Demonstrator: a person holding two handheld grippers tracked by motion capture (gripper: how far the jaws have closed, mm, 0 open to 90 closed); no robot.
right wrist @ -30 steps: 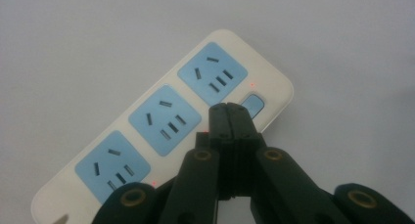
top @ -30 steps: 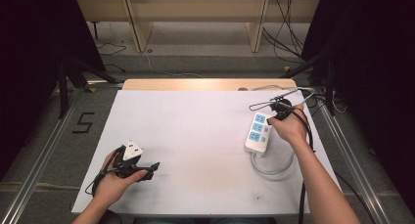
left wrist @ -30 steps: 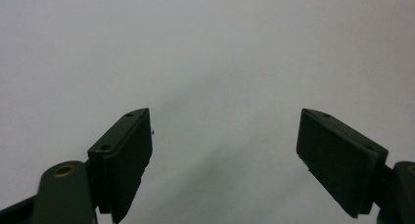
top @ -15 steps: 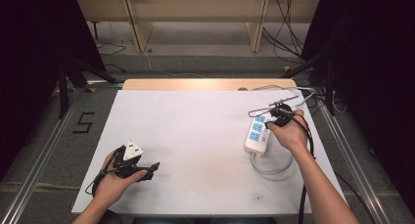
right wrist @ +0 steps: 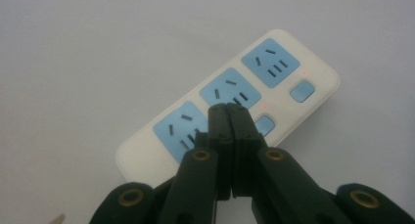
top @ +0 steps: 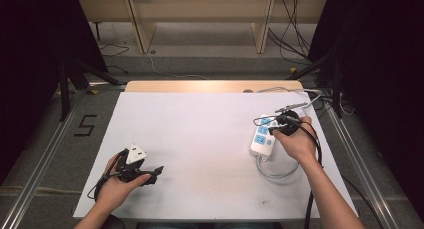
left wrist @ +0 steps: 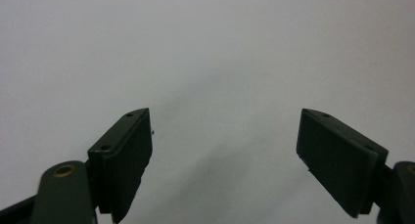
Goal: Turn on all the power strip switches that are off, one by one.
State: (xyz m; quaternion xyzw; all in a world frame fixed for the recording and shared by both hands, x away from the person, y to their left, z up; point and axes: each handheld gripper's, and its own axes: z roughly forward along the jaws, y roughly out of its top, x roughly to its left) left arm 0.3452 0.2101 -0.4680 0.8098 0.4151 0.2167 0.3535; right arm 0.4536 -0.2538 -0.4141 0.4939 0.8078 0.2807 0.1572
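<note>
A white power strip point(top: 262, 137) with three blue sockets lies on the white table point(top: 200, 139) at the right; its grey cord point(top: 274, 173) loops toward the near edge. In the right gripper view the power strip point(right wrist: 222, 89) lies slantwise, with two blue switch buttons beside its sockets. My right gripper point(top: 272, 129) hovers over the strip, and its jaws are pressed together with nothing between them point(right wrist: 229, 110), above the middle and nearest sockets. At the lower left my left gripper point(top: 153, 172) rests low over bare table, open and empty point(left wrist: 225, 150).
A bare wooden strip point(top: 210, 86) runs along the table's far edge, and cables point(top: 310, 96) trail off the far right corner. Beyond are wooden shelf legs point(top: 142, 29) and floor cables. A "5" mark point(top: 86, 125) is on the floor at the left.
My right hand has shifted a little toward the near side along the power strip, jaws still shut. The left hand and the strip have stayed put.
</note>
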